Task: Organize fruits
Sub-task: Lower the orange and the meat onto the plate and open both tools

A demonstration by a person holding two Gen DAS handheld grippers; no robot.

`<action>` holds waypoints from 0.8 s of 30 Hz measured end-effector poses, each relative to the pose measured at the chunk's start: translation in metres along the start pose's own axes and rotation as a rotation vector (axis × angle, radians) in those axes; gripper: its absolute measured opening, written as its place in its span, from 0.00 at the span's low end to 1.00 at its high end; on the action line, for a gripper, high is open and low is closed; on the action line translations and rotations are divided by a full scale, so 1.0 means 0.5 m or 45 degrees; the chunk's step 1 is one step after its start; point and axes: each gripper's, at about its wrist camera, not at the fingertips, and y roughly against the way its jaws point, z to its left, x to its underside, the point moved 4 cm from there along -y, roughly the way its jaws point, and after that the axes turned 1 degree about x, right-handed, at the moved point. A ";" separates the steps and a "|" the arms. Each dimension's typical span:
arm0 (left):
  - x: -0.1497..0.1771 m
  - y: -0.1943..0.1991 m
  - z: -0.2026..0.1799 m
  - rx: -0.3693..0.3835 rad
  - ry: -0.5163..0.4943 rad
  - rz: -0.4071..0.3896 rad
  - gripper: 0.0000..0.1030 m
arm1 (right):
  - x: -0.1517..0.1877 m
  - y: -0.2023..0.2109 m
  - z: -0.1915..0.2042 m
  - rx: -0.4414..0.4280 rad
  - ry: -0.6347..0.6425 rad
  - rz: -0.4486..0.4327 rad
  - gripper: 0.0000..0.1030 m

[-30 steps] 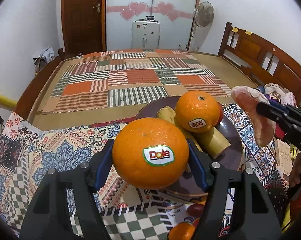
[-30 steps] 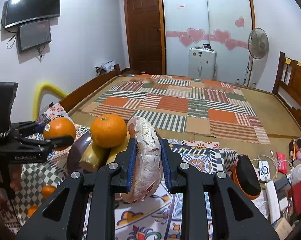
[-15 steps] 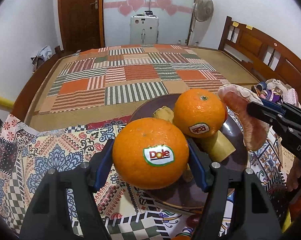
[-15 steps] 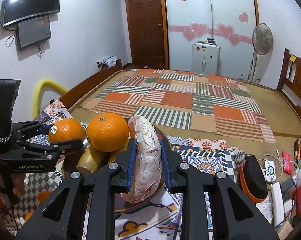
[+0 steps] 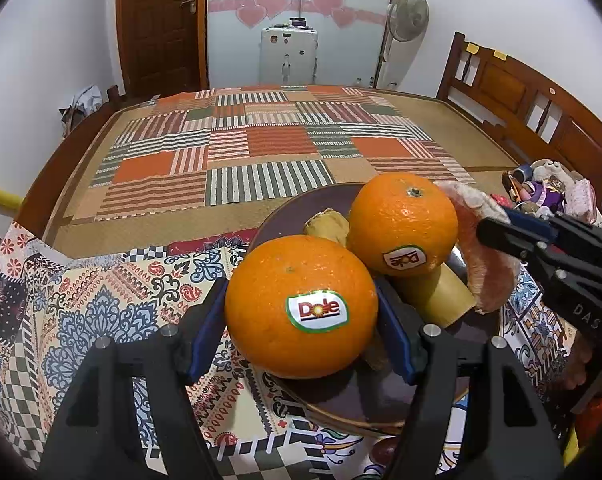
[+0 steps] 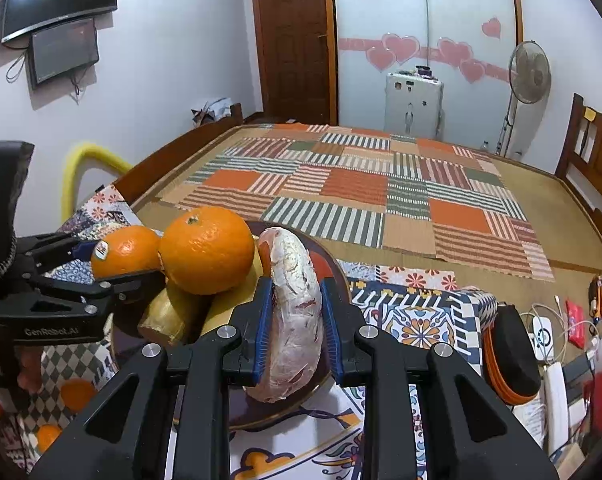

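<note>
My left gripper (image 5: 301, 320) is shut on an orange (image 5: 301, 306) with a Dole sticker, held over the near left edge of a dark round plate (image 5: 285, 216). On the plate sit a second orange (image 5: 403, 226) and yellow banana pieces (image 5: 437, 296). My right gripper (image 6: 295, 316) is shut on a pink peeled pomelo segment (image 6: 295, 312), held over the plate's (image 6: 333, 260) right side, beside the second orange (image 6: 207, 250). The left gripper's orange (image 6: 125, 250) also shows in the right wrist view.
The plate stands on a patterned tablecloth (image 5: 81, 300) at the edge of a bed with a patchwork mat (image 5: 261, 152). More small oranges (image 6: 75, 394) lie low at the left. A black-and-orange case (image 6: 509, 356), cables and clutter lie at the right.
Both grippers have moved in toward the plate with their fruit. The held orange now sits close to the plate's orange, and the pomelo segment is lower over the plate.
</note>
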 end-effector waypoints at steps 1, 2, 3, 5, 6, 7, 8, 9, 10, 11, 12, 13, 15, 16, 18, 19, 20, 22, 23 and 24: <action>0.000 -0.001 0.002 0.003 0.007 0.002 0.67 | 0.001 -0.002 0.000 -0.005 0.001 0.008 0.21; 0.001 -0.001 0.004 0.008 0.015 0.004 0.67 | 0.002 -0.004 0.001 -0.007 0.002 0.014 0.22; 0.002 -0.001 0.007 0.015 0.026 0.007 0.67 | 0.003 -0.005 0.003 -0.001 0.011 0.017 0.21; 0.003 -0.002 0.012 0.030 0.047 0.013 0.67 | 0.004 -0.005 0.007 0.010 0.024 0.016 0.21; 0.003 -0.002 0.013 0.032 0.052 0.014 0.67 | 0.003 -0.003 0.009 0.013 0.028 0.015 0.22; 0.004 -0.002 0.015 0.035 0.057 0.015 0.67 | 0.003 -0.003 0.010 0.015 0.031 0.016 0.22; 0.005 -0.001 0.015 0.037 0.062 0.016 0.67 | 0.002 -0.003 0.011 0.016 0.035 0.018 0.22; 0.006 -0.001 0.017 0.040 0.070 0.019 0.68 | 0.002 -0.004 0.011 0.016 0.036 0.020 0.23; 0.007 -0.001 0.018 0.044 0.073 0.020 0.67 | 0.003 -0.004 0.010 0.018 0.035 0.022 0.23; 0.007 0.000 0.017 0.042 0.069 0.021 0.67 | 0.003 -0.005 0.009 0.020 0.035 0.022 0.23; 0.008 0.001 0.014 0.037 0.061 0.022 0.68 | 0.004 -0.005 0.010 0.020 0.034 0.022 0.23; 0.008 0.002 0.012 0.032 0.054 0.021 0.68 | 0.004 -0.004 0.010 0.022 0.033 0.023 0.23; 0.009 0.004 0.007 0.019 0.033 0.022 0.68 | 0.002 -0.005 0.011 0.024 0.034 0.026 0.23; 0.010 0.007 0.004 0.015 0.024 0.021 0.68 | 0.002 -0.004 0.010 0.026 0.033 0.028 0.23; 0.011 0.012 0.002 0.014 0.018 0.016 0.69 | 0.001 -0.003 0.012 0.028 0.032 0.030 0.23; 0.012 0.016 0.001 0.015 0.019 0.012 0.69 | 0.001 -0.002 0.012 0.027 0.032 0.030 0.24; 0.012 0.020 0.001 0.013 0.020 0.007 0.69 | 0.001 -0.001 0.013 0.026 0.033 0.031 0.27; 0.011 0.032 -0.001 -0.001 0.018 -0.014 0.70 | 0.001 0.006 0.015 0.031 0.039 0.022 0.35; 0.011 0.038 -0.002 -0.007 0.014 -0.021 0.70 | 0.001 0.011 0.016 0.036 0.046 0.014 0.40; 0.010 0.045 -0.005 -0.013 0.004 -0.028 0.70 | 0.001 0.017 0.017 0.048 0.055 0.003 0.43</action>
